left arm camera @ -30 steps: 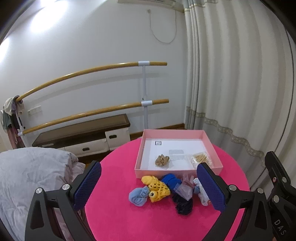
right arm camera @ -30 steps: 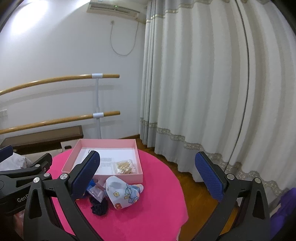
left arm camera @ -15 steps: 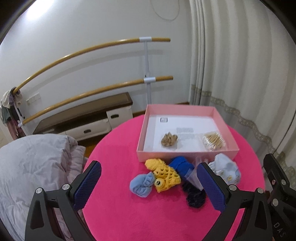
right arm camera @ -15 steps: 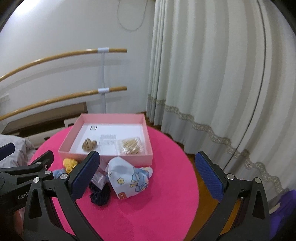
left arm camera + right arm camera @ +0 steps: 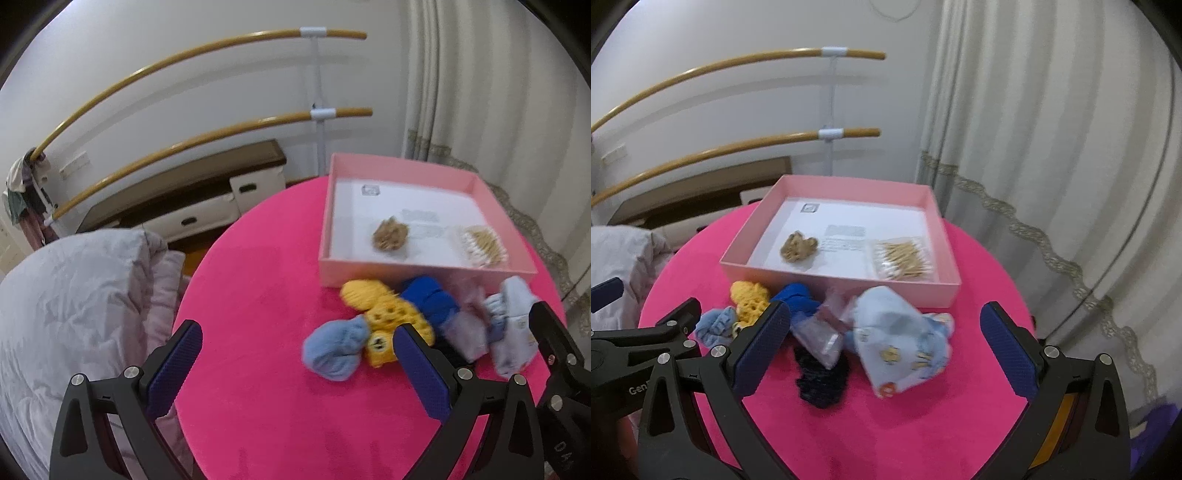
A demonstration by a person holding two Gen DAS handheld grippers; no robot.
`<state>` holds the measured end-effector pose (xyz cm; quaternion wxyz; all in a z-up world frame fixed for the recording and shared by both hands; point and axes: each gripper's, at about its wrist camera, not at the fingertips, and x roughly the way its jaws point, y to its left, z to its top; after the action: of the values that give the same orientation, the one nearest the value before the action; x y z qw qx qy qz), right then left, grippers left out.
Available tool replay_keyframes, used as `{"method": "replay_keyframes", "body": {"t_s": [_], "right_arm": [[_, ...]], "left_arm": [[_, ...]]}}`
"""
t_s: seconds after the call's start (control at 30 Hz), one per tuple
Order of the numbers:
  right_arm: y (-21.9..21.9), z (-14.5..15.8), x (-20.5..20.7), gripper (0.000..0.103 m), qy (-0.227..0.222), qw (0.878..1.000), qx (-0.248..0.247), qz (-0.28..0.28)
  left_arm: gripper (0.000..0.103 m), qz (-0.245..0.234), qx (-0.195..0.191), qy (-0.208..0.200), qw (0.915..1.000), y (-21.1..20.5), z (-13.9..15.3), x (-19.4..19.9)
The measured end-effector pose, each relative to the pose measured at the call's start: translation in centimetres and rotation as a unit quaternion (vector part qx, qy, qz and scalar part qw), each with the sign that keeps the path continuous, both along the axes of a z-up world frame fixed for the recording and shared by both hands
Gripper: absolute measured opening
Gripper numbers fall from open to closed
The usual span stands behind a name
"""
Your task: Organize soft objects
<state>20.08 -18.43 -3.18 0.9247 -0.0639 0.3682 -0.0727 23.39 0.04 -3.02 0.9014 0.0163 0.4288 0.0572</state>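
1. A cluster of soft objects is being shown lying on the round pink bench [image 5: 923, 424], just in front of the near wall of the pink box [image 5: 842, 275].
2. In the cluster, a yellow knitted toy [image 5: 384, 317] is being seen touching a light blue bundle [image 5: 336, 349] on its left and a dark blue item [image 5: 430, 301] on its right.
3. A clear plastic packet [image 5: 820, 332] is being seen resting partly over a black fuzzy piece [image 5: 822, 384], and a pale blue patterned cloth [image 5: 901, 339] is lying at the right end of the pile, close to the box wall.
4. Inside the box, a small brown clump [image 5: 798, 246] is lying toward the left and a packet of cotton swabs [image 5: 903, 256] is lying in the near right corner, both on the white lining.
5. The right gripper [image 5: 886, 347] is being held above the pile with its fingers [image 5: 762, 347] spread wide apart; nothing is being gripped, and the patterned cloth and the packet are appearing between them.
6. The left gripper [image 5: 295, 363] is being held to the left of the pile, its fingers [image 5: 421, 369] likewise spread wide and empty, with the light blue bundle showing between them above bare bench.
7. Beyond the bench, a rumpled grey quilt [image 5: 66, 295] is lying to the left, two wooden rails [image 5: 192, 55] are running along the white wall above a low dark cabinet [image 5: 192, 192], and pale curtains [image 5: 1052, 129] are hanging to the right.
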Motion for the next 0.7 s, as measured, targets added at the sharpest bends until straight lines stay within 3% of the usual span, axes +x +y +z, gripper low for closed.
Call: {"method": "replay_keyframes", "body": {"t_s": [0.37, 0.7], "right_arm": [[5.3, -3.2, 3.3, 0.102, 0.056, 0.994, -0.011, 0.09], [8.1, -6.8, 5.9, 0.067, 0.127, 0.983, 0.01, 0.134]], "left_arm": [[0.102, 0.037, -0.031, 0.044, 0.9979, 5.4, -4.0, 3.8], [0.102, 0.049, -0.06, 0.078, 0.9939, 9.0, -7.5, 6.4]]}}
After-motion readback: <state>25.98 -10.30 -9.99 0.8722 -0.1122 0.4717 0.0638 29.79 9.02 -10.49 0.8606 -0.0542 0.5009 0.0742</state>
